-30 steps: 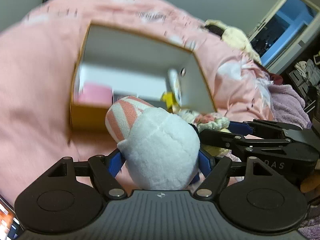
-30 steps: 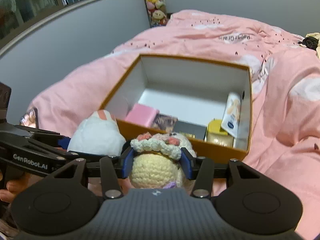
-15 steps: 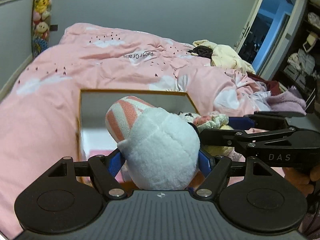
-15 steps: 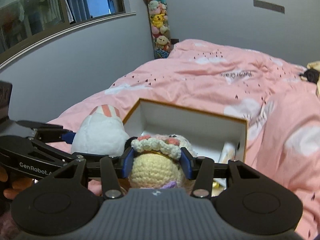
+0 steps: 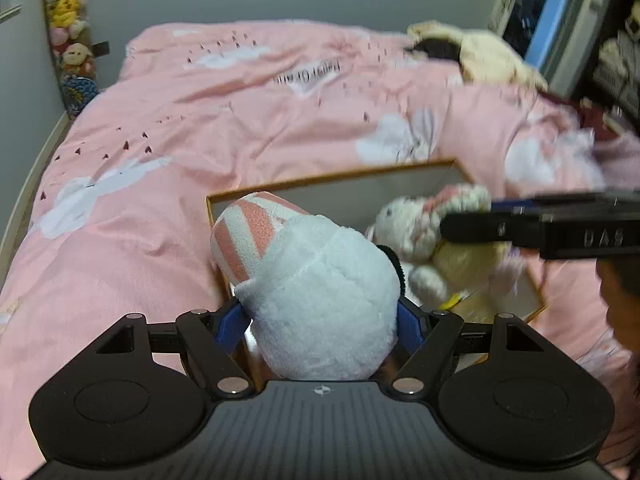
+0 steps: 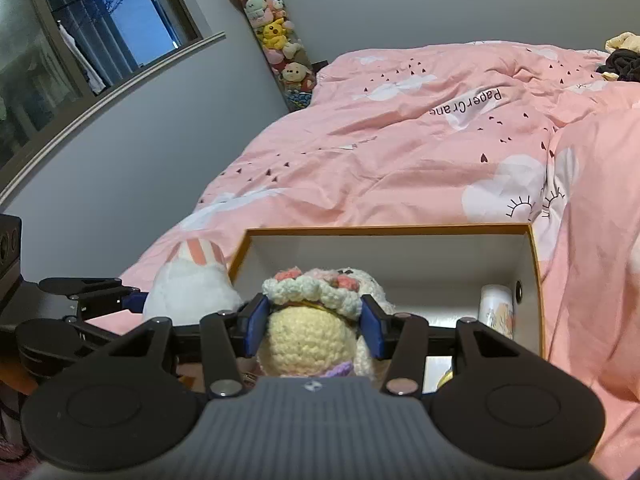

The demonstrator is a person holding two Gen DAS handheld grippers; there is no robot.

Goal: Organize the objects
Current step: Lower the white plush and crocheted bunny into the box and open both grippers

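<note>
The left gripper (image 5: 320, 316) clenched a white plush (image 5: 320, 300) while the right gripper (image 6: 312, 322) gripped a crocheted doll (image 6: 308, 340), the open box (image 6: 384, 230) at twelve o'clock.

"Paper Crane" is printed on the pink duvet (image 6: 466, 106). "DAS" is read on the right gripper (image 5: 472, 229).

Bedroom, dim indoor light.
Grey walls (image 6: 400, 0); bed with pink duvet (image 6: 400, 152) printed with clouds; dark window (image 6: 80, 32) on left wall; hanging column of plush toys (image 6: 280, 48) in the corner; doorway (image 5: 560, 20) at right.
</note>
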